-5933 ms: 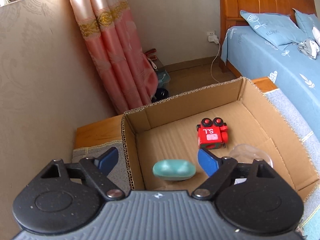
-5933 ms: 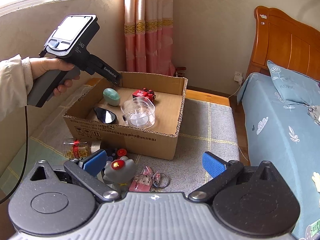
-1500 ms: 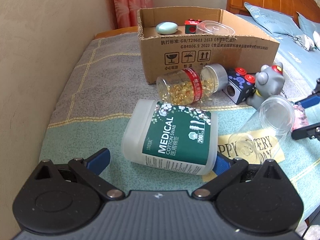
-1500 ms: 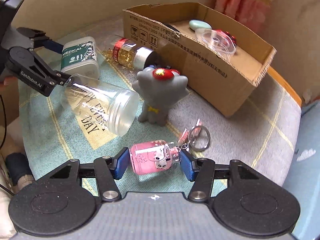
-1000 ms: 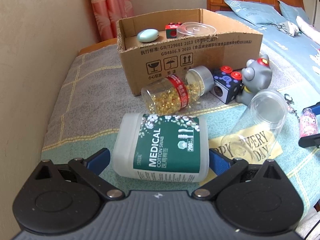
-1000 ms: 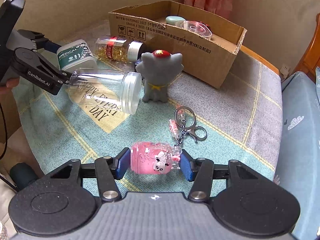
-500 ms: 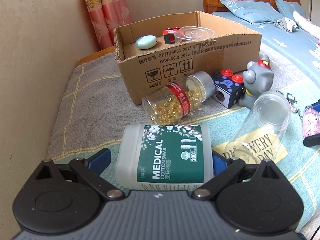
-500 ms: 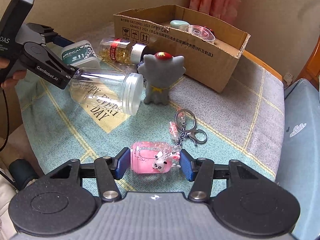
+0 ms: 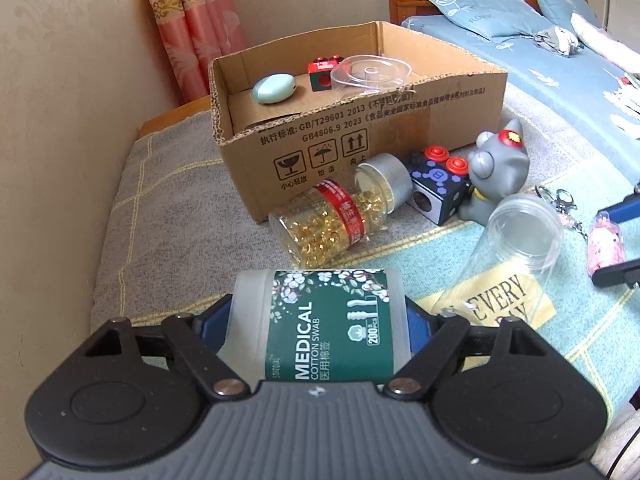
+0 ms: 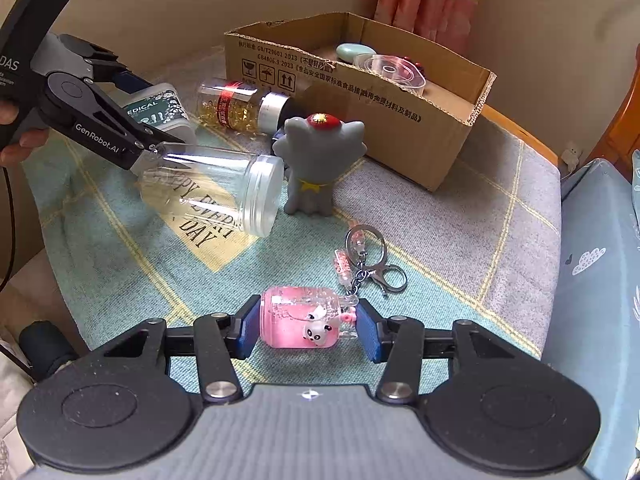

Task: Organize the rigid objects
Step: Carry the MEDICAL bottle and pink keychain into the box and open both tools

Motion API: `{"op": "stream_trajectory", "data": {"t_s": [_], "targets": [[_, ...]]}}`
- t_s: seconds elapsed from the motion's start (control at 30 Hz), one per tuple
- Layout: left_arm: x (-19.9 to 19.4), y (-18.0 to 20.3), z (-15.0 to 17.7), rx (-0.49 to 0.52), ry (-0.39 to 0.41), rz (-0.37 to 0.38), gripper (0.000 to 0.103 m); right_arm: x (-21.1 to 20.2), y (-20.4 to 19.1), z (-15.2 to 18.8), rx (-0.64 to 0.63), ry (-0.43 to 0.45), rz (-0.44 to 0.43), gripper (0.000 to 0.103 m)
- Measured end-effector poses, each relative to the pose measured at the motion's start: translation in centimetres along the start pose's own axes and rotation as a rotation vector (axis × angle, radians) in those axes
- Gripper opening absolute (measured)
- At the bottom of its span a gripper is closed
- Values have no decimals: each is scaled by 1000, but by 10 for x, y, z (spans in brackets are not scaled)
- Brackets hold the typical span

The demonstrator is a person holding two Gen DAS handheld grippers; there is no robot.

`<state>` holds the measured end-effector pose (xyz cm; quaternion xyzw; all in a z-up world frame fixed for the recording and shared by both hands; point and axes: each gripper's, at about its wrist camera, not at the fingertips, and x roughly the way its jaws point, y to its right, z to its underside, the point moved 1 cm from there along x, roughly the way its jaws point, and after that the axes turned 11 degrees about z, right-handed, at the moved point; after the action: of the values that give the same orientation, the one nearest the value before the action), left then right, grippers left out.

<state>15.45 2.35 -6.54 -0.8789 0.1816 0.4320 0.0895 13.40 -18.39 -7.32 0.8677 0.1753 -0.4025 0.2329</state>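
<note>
My left gripper [image 9: 318, 320] is shut on the white cotton swab box [image 9: 320, 324] with the green "MEDICAL COTTON SWAB" label; the box also shows in the right wrist view [image 10: 158, 110]. My right gripper [image 10: 307, 326] is shut on the pink keychain bottle [image 10: 304, 322], whose ring and clasp [image 10: 372, 260] trail on the blanket. The open cardboard box [image 9: 400, 128] stands behind, holding a mint oval case [image 9: 274, 88], a red toy cube [image 9: 320, 74] and a clear round container [image 9: 372, 72].
On the blanket lie a capsule bottle [image 9: 340, 216], a dark cube toy with red knobs [image 9: 438, 192], a grey cat figure [image 10: 318, 160] and a clear jar [image 10: 212, 190] on its side. A wall [image 9: 60, 120] is left, a bed [image 9: 560, 60] right.
My left gripper has closed in around the swab box, whose pads now press its sides. My right gripper has kept its hold on the pink bottle.
</note>
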Motion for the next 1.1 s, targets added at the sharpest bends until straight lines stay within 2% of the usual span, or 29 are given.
{"op": "stream_trajectory", "data": {"t_s": [0.23, 0.7, 1.1], "targets": [[-21, 5, -10, 55, -2, -2, 82, -13, 14, -14, -29, 27, -1, 55], [-60, 7, -38, 77, 70, 26, 82, -42, 48, -60, -47, 112, 13, 55], [-67, -2, -72, 81, 140, 7, 82, -61, 75, -129, -35, 249, 66, 55]]}}
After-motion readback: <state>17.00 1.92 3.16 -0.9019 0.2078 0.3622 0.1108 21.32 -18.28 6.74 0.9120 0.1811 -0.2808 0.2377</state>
